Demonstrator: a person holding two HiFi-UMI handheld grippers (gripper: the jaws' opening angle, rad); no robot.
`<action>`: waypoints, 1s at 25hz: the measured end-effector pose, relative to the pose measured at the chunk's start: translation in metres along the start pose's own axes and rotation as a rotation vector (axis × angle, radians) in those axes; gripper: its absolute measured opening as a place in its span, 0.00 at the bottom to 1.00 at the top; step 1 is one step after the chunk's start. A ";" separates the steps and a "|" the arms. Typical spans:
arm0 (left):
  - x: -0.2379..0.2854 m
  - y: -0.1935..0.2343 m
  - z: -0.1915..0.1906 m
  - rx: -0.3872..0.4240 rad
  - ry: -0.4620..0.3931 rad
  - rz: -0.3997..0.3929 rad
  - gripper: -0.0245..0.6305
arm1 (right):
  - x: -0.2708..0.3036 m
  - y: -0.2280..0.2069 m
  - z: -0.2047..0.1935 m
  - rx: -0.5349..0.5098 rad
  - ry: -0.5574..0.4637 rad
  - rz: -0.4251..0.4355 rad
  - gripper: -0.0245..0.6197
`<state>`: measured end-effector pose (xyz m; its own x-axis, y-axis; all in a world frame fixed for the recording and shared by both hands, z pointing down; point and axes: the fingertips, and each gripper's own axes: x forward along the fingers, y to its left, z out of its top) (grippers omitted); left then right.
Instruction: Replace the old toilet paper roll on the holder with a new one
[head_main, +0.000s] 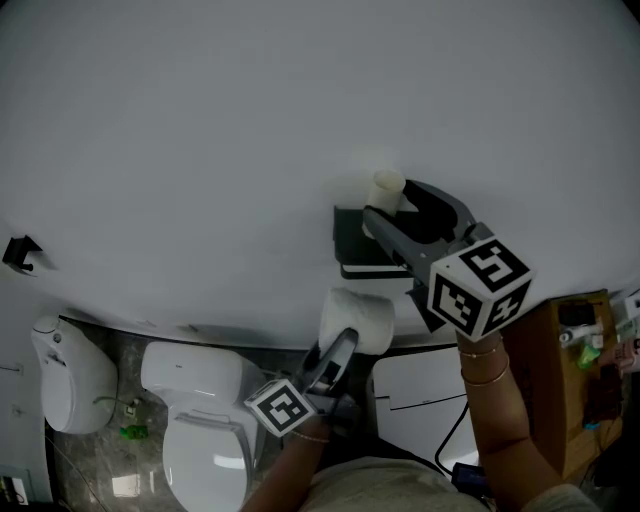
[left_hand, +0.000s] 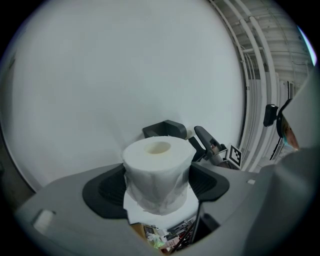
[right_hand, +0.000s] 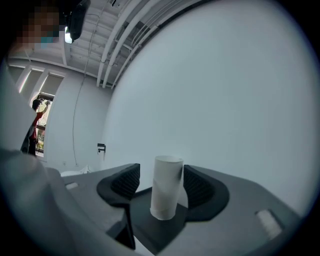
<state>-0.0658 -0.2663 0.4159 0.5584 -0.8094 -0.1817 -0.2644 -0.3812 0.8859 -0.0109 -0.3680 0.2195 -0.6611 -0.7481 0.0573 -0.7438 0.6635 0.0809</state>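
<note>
You are at an early stage of the swap. The old roll, now only a bare cardboard tube (right_hand: 166, 187), has not left the holder (head_main: 352, 240): it stands upright on the holder's flat dark top, close to the wall (head_main: 250, 120). Your right hand-held gripper (head_main: 392, 203) is released. Its jaws stand wide on either side of the tube, with a clear gap at the left pad. The right pad is close against the tube, and I cannot tell whether it touches.

Your left hand-held gripper (left_hand: 158, 184) is clenched on the new roll (head_main: 360, 318) and holds it in the air just below the holder, core pointing up.

As I judge it, you have yet to take the tube away from the holder and fit the new roll in its place.

The tube is a thin, stiff, pale cylinder, smooth and light, so it should tip easily. The new roll is fat, white and soft, with a loose outer sheet hanging wrinkled at its base. It gives under the ribbed black pads. The holder is a matte, boxy block, dark against the plain pale wall.
</note>
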 end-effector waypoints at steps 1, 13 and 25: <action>0.000 0.000 -0.001 -0.013 -0.003 -0.001 0.61 | 0.001 0.000 -0.001 -0.008 0.006 0.001 0.45; -0.002 0.000 0.003 -0.030 -0.040 0.000 0.61 | 0.007 -0.006 -0.006 -0.001 0.041 0.016 0.41; -0.003 -0.002 0.006 -0.020 -0.027 0.001 0.61 | 0.002 -0.009 0.000 -0.045 -0.004 -0.028 0.32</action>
<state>-0.0715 -0.2662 0.4123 0.5368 -0.8215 -0.1922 -0.2485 -0.3717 0.8945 -0.0061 -0.3754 0.2193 -0.6405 -0.7663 0.0504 -0.7569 0.6410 0.1272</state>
